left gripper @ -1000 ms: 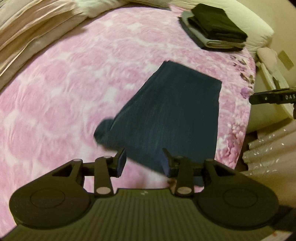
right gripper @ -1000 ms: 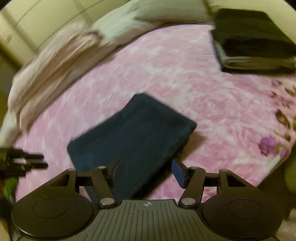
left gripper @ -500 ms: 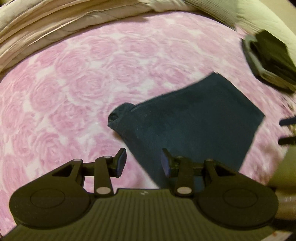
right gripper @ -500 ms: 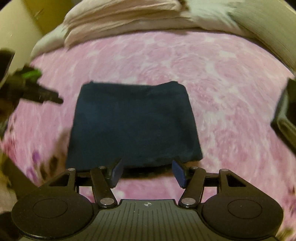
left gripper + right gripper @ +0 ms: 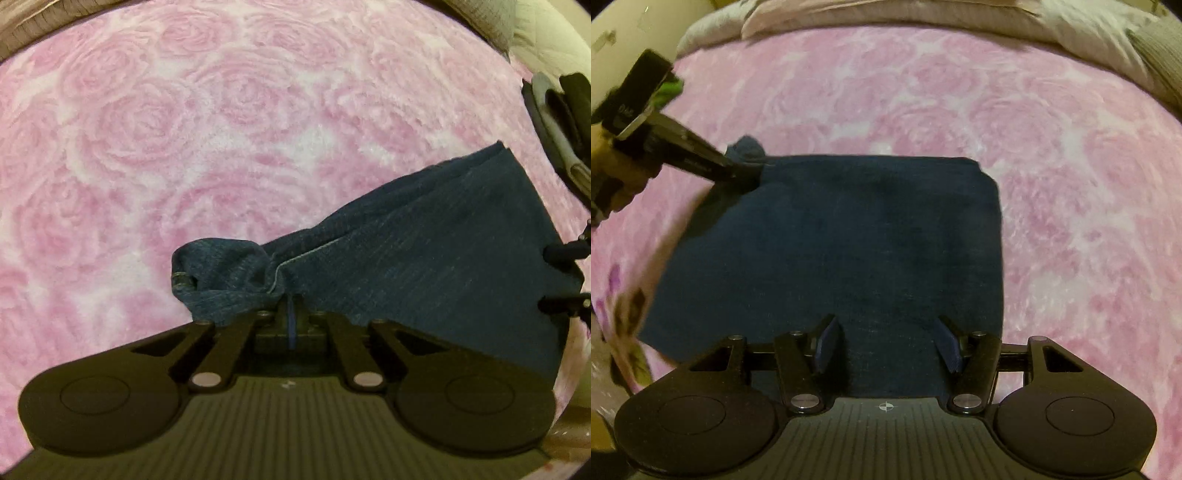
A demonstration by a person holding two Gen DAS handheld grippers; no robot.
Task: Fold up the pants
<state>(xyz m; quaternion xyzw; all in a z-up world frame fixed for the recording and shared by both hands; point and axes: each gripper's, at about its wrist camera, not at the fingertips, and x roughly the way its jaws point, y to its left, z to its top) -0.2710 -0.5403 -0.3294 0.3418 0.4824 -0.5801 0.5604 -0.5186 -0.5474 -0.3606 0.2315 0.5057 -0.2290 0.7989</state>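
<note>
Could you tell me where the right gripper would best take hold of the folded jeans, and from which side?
Probably the near right corner of the jeans, coming down from above. The right gripper hangs open over that near edge, and the left gripper has just closed on the bunched corner at the other end, so matching corners would lift the fold evenly off the pink blanket.

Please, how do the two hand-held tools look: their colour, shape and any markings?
Both are matte black. The left tool and the right tool each have two round discs, slanted link bars with silver rivets, and a ribbed grey-black body. The right tool's pads are blue. A small crosshair mark sits on its body.
</note>
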